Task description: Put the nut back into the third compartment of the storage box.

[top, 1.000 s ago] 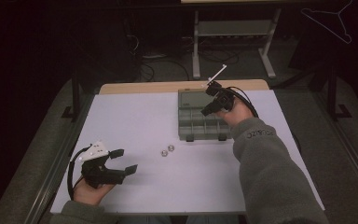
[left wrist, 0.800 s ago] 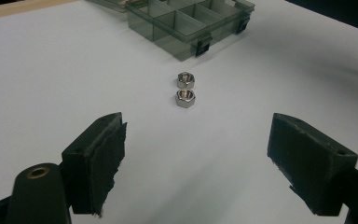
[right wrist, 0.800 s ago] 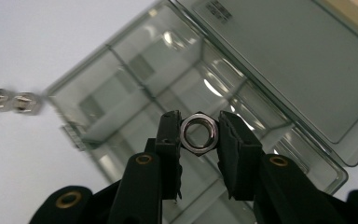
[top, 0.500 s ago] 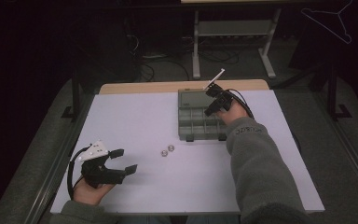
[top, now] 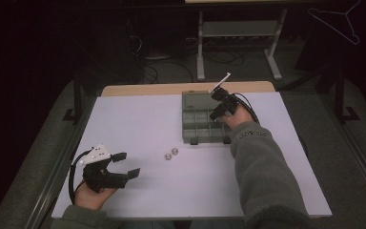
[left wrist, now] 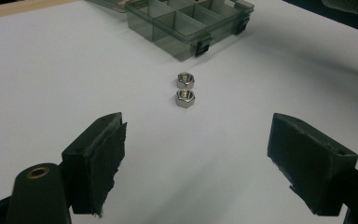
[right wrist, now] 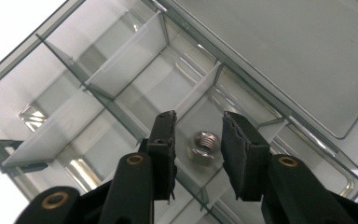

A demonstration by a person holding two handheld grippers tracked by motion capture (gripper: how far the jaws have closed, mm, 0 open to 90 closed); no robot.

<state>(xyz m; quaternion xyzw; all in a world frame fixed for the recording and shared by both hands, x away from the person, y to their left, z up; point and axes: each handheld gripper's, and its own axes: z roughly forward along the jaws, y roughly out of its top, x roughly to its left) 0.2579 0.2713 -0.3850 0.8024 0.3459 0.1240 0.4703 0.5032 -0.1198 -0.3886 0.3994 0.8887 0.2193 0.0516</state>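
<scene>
The white table (top: 138, 124) carries a smoke-grey translucent compartment box (top: 205, 125) at its far middle, lid folded flat behind, thin partitions dividing it into open cells. The right gripper (top: 220, 110) hangs over the box's far right cell, where a silver hex nut (right wrist: 204, 147) lies on the floor between the jaws, which have just been opening and stand slightly apart, their pads not pressing it. The left gripper (top: 126, 164) rests at the near left edge, jaws wide with nothing between them, facing two loose hex nuts (left wrist: 185, 89) that lie touching each other on the bare surface just in front of the box.
</scene>
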